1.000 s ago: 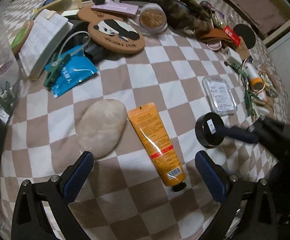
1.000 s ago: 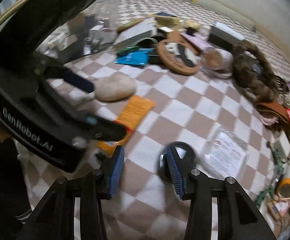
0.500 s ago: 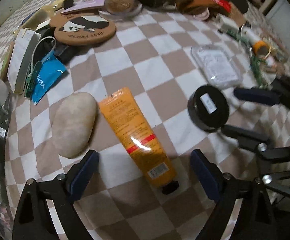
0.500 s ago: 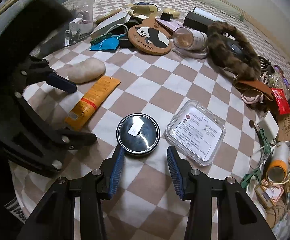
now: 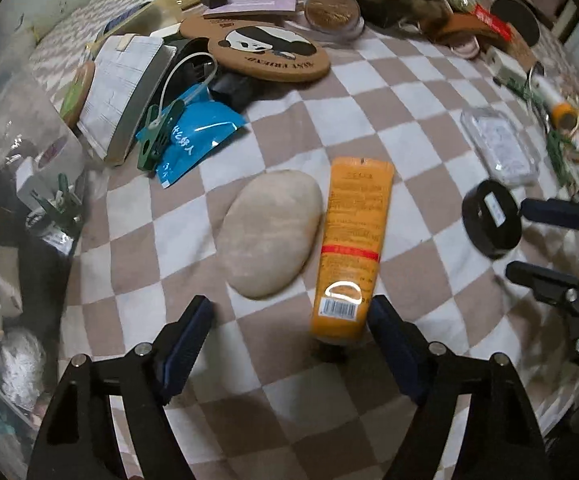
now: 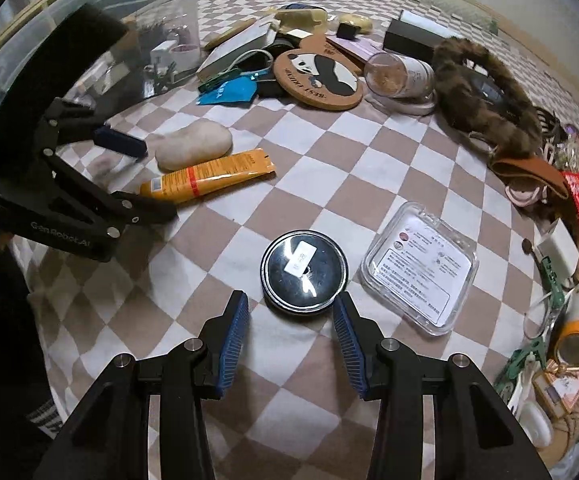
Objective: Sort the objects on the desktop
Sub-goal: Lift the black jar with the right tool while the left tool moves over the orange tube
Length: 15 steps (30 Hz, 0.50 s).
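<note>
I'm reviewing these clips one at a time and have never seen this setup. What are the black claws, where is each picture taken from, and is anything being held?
No robot arm here: a person holds one two-finger gripper in each hand, each with a fisheye camera looking along its fingers.

The left wrist view shows the left gripper above a checkered cloth. Its jaws are closing around the cap end of an orange tube, beside a pale stone; the pads are not yet pressing on it.

The right wrist view shows the right gripper hovering just short of a round black tin, next to a clear plastic box. It holds nothing.

A panda coaster and other clutter lie further back.
</note>
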Motion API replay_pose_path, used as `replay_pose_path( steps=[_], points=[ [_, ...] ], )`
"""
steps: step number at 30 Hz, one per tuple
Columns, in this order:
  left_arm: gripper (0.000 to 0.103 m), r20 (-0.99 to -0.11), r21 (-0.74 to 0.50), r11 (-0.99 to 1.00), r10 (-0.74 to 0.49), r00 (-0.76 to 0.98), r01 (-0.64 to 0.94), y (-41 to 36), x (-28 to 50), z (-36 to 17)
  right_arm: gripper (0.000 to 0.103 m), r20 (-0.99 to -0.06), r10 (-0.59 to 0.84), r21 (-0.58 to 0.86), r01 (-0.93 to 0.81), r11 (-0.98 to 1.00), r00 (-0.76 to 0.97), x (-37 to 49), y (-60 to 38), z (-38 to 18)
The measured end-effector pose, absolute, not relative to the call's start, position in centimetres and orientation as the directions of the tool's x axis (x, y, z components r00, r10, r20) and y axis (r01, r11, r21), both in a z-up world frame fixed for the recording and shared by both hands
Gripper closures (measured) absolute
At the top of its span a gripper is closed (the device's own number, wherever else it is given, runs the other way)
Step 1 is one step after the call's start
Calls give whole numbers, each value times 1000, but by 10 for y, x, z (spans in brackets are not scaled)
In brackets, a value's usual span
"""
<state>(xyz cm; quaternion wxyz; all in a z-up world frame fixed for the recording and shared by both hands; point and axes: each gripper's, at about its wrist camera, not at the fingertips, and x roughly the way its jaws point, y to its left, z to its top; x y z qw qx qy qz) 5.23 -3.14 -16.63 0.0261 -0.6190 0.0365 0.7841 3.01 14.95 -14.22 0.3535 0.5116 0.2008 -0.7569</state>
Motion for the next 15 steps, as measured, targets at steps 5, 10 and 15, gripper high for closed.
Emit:
replay_pose_path(
  steps=[5, 10, 15],
  points=[
    [22, -968, 68, -989, -33, -251, -133, -17, 47, -169, 58, -918, -325, 65, 722, -689, -228, 21, 149, -145],
    [22, -964, 92, -984, -51, -261, -150, -18, 44, -170, 58, -918, -323, 58, 730, -681, -229, 17, 138, -149],
    [22, -969, -22, -981, 68, -237, -194, -23, 53, -157, 57, -921, -310, 38, 739, -673, -235, 15, 131, -152]
  ],
)
